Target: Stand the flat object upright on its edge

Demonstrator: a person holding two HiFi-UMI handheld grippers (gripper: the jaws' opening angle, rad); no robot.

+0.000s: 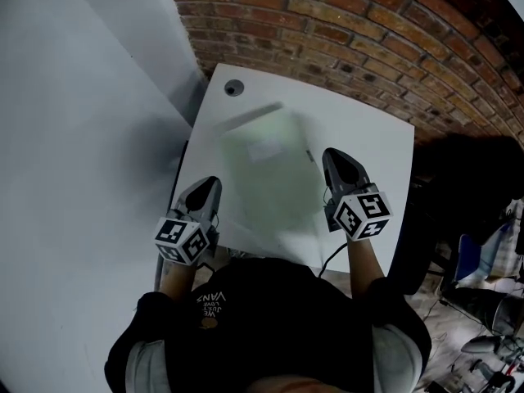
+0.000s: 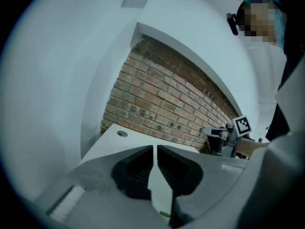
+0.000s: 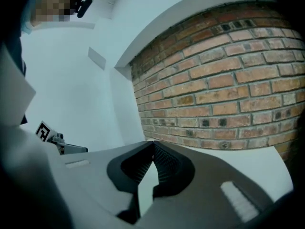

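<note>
Closest to us is the person's dark shirt (image 1: 262,318), and from it both bare forearms reach forward over the near edge of the white table (image 1: 372,137), elbows bent and tucked at the sides. We see the left gripper (image 1: 214,182) low at the table's near left corner, with its marker cube turned toward us and its nose pointing up the table. In the left gripper view its jaws are drawn together but for a hairline slit, with nothing clamped between them. We find the right gripper (image 1: 332,153) further up the table on the right. In its own view its tips meet and it holds nothing. Between the two grippers and touched by neither sits the flat object (image 1: 266,170), a pale greenish sheet. It is smeared in the head view, so we can only say that it seems to lie flat on the tabletop. A small round hole (image 1: 234,88) marks the far left corner of the table. Beyond the table runs a brick wall (image 1: 352,31), and a plain white wall (image 1: 74,137) closes off the left side. A thin dark cable (image 1: 330,262) hangs off the near edge by the right forearm.
</note>
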